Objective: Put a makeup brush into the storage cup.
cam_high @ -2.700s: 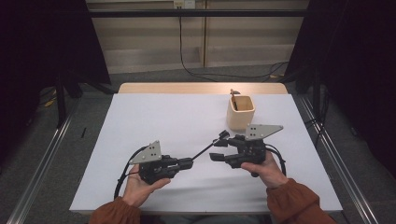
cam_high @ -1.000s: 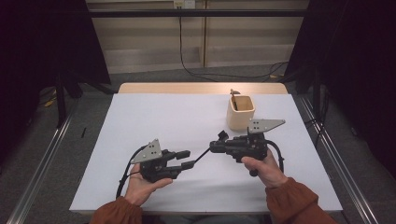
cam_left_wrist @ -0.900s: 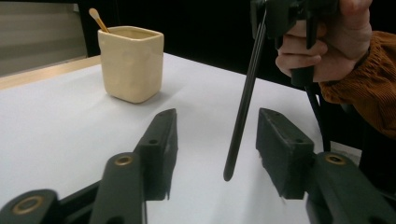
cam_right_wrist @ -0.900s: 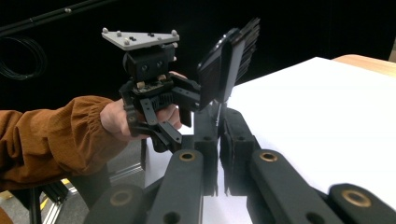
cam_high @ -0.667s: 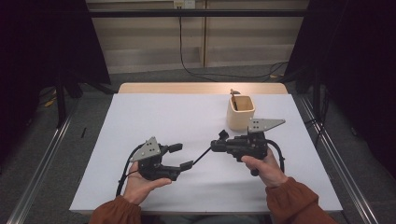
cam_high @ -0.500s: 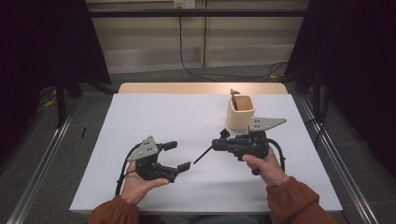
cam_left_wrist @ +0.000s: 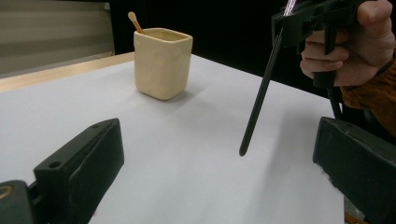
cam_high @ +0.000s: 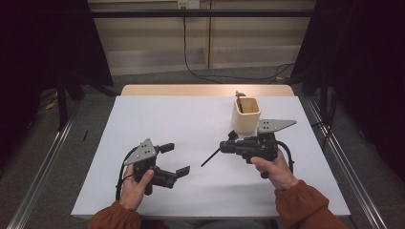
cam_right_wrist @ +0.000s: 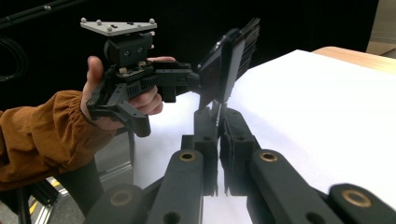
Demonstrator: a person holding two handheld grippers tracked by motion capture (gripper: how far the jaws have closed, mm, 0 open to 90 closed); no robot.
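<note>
A thin black stick (cam_high: 210,157) slants down to the left from my right gripper (cam_high: 225,146), which is shut on its upper end. The tip hangs just above the white table (cam_high: 191,119). In the left gripper view the stick (cam_left_wrist: 259,98) drops from the right gripper (cam_left_wrist: 317,18) to a point between my own jaws. My left gripper (cam_high: 174,159) stands open at the front left, apart from the stick. A beige cup (cam_high: 246,116) with a wooden stick (cam_high: 239,98) in it stands behind the right gripper. The right gripper view looks along the shut jaws at the left gripper (cam_right_wrist: 224,65).
The cup (cam_left_wrist: 162,63) stands at the table's back right, close to the right gripper's grey plate (cam_high: 274,125). Metal rails (cam_high: 43,171) run along both sides of the table. A wooden edge (cam_high: 205,89) borders the far side.
My left gripper has opened, let go of the stick's lower end and drawn back a little to the left. The right gripper still holds the stick.
</note>
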